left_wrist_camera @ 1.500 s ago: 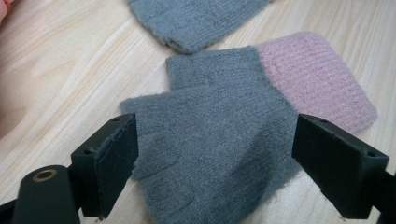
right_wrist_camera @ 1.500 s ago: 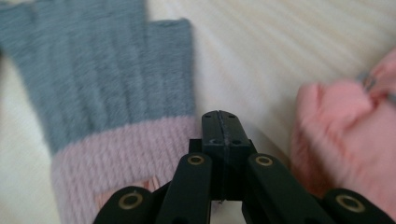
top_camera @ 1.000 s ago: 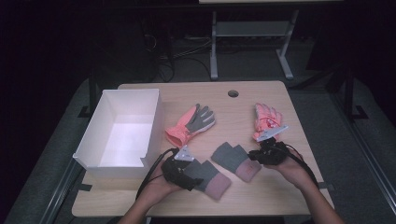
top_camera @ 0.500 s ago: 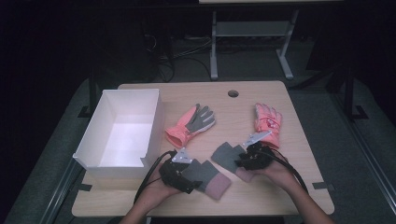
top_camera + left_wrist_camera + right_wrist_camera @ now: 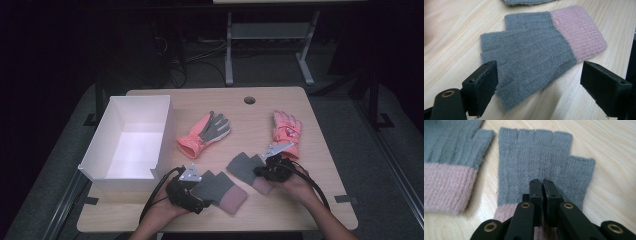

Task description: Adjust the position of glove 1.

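On the table's near edge, right gripper [image 5: 541, 182] pinched shut on right grey glove [image 5: 534, 162] for lifting, having just closed; left gripper [image 5: 539, 85] wide open, straddling left grey glove [image 5: 531, 52].

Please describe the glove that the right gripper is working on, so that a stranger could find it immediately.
On the wooden table, find the two grey fingerless gloves near the front edge. It is the right grey glove, beneath the right gripper. Unlike the left grey glove, shut jaws press on it.

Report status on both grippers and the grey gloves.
Right gripper just closed, pinching the right grey knit fingerless glove with pink cuff flat on the wooden table. Left gripper open around the left matching glove. Nothing in the way.
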Demonstrator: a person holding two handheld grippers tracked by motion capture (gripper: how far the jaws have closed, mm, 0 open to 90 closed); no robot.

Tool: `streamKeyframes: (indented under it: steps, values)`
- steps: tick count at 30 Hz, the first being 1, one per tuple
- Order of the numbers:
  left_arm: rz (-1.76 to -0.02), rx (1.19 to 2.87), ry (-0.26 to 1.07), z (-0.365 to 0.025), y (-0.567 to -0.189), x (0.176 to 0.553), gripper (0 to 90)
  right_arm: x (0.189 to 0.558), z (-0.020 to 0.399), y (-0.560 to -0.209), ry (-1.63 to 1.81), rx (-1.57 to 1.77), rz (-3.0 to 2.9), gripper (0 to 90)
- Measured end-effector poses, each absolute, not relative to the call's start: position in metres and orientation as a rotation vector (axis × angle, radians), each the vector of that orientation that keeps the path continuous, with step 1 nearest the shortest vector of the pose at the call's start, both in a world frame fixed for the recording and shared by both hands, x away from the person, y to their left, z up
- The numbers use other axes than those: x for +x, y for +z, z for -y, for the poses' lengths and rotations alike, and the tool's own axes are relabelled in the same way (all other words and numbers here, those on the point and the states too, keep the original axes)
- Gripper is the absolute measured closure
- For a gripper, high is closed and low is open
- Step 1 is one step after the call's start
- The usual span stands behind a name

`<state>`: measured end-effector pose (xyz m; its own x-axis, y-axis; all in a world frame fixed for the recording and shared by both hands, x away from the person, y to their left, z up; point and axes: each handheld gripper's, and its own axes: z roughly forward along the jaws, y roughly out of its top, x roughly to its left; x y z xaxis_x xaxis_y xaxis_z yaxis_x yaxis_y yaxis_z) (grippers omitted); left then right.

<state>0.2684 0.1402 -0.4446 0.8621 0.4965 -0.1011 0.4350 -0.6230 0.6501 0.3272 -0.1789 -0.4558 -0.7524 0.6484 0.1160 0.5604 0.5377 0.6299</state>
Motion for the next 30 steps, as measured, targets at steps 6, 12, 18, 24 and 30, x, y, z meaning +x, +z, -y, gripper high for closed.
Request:
streamKeyframes:
  steps: [6, 12, 18, 24, 30]
  values:
    - [-0.675, 2.340, 0.124, -0.143, -0.443, 0.268, 14.2, 0.324, 0.184, -0.439, 1.097, 1.063, -2.619, 86.9]
    - [-0.668, 2.343, 0.144, -0.143, -0.443, 0.268, 14.2, 0.311, 0.168, -0.419, 1.152, 1.016, -2.652, 86.9]
    - [-0.675, 2.330, 0.160, -0.147, -0.440, 0.268, 14.1, 0.302, 0.136, -0.410, 1.166, 0.967, -2.708, 86.8]
    - [-0.674, 2.309, 0.200, -0.150, -0.436, 0.268, 14.1, 0.297, 0.109, -0.413, 1.123, 0.934, -2.760, 86.8]
    - [-0.684, 2.261, 0.224, -0.155, -0.430, 0.267, 14.1, 0.295, 0.092, -0.420, 1.077, 0.927, -2.800, 86.7]
